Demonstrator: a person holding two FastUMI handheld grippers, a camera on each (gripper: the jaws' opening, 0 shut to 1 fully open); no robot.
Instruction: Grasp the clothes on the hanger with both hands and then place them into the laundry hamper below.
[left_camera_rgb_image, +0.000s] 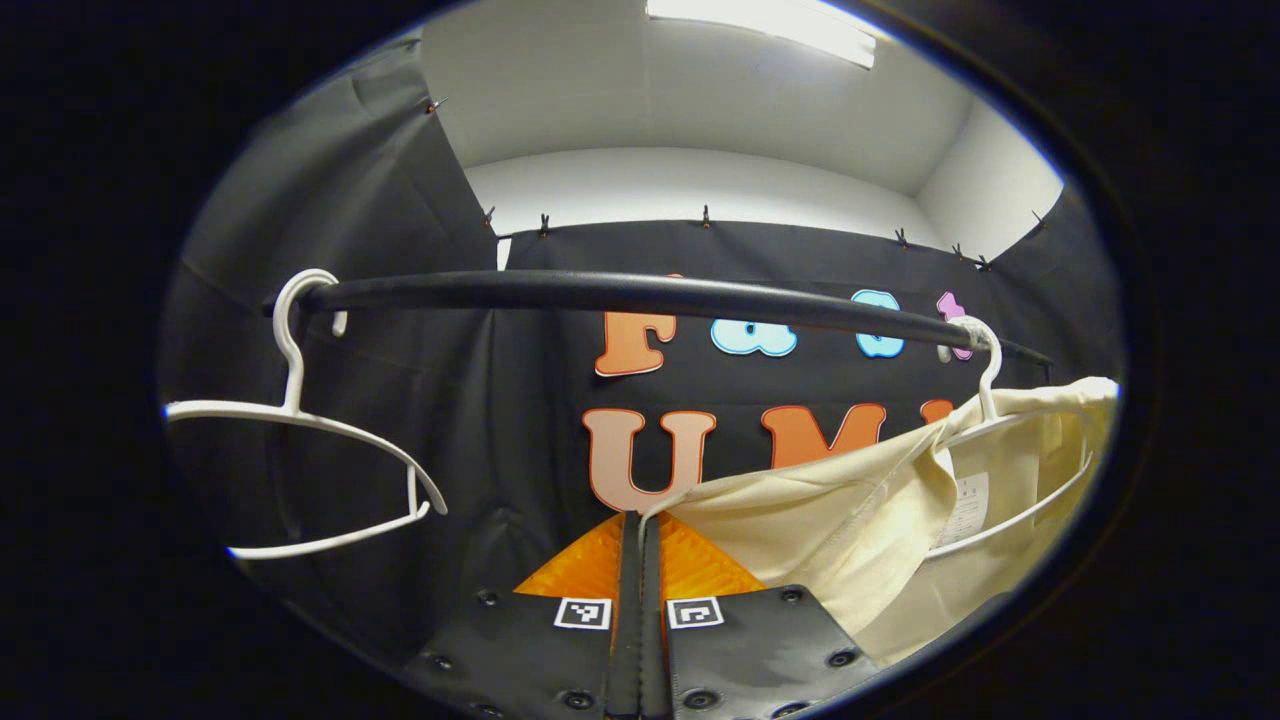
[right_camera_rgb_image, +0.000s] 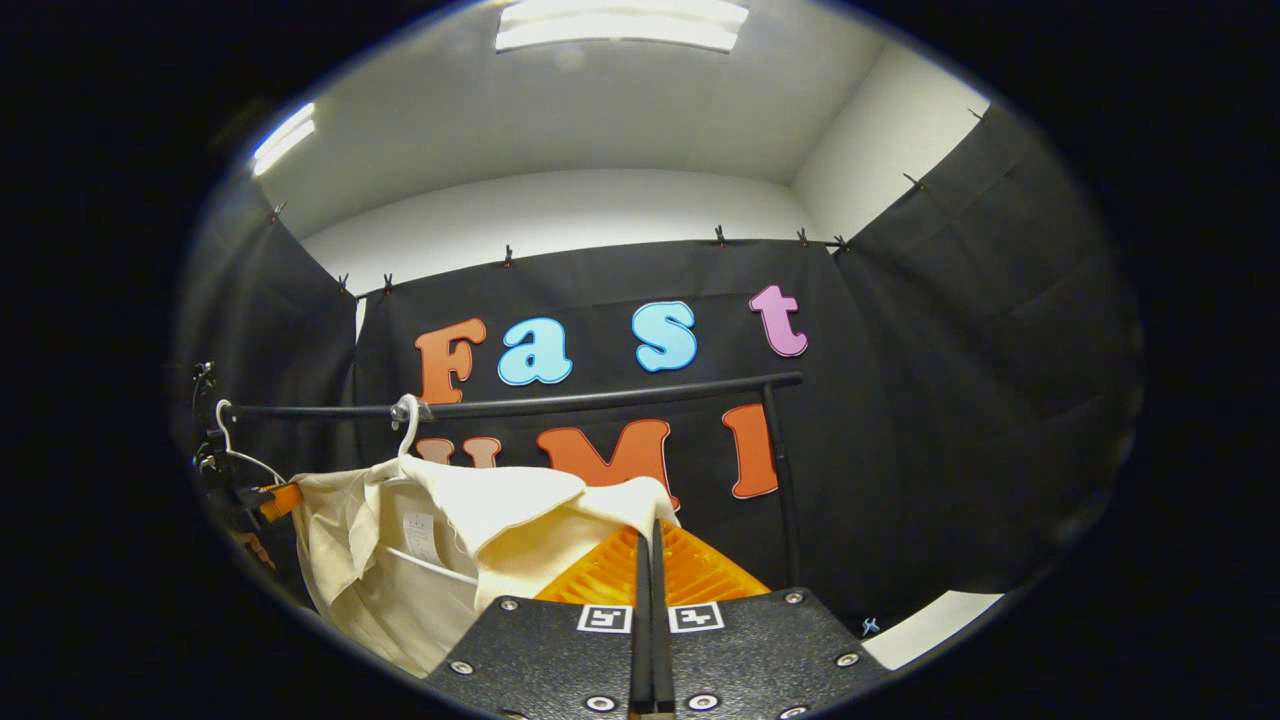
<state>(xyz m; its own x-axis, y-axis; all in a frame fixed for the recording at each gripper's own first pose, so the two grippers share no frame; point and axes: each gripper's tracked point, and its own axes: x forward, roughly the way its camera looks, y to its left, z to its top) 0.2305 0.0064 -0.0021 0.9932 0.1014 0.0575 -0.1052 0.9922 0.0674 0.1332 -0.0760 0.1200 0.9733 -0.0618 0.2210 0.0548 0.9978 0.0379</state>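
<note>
Pinching cream shirt (left_camera_rgb_image: 850, 520) edges, both grippers (left_camera_rgb_image: 641, 530) (right_camera_rgb_image: 650, 535) stretch it sideways below rail (left_camera_rgb_image: 640, 292)

Black cloth (right_camera_rgb_image: 950, 380) clipped along its top edge lines the booth. White walls (right_camera_rgb_image: 560, 210) rise above. Ceiling light panels (right_camera_rgb_image: 620, 25) glow at upper centre.

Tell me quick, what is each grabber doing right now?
Left gripper: closed, pinching the edge of the cream shirt.
Right gripper: closed, pinching the other edge of the cream shirt.
</note>
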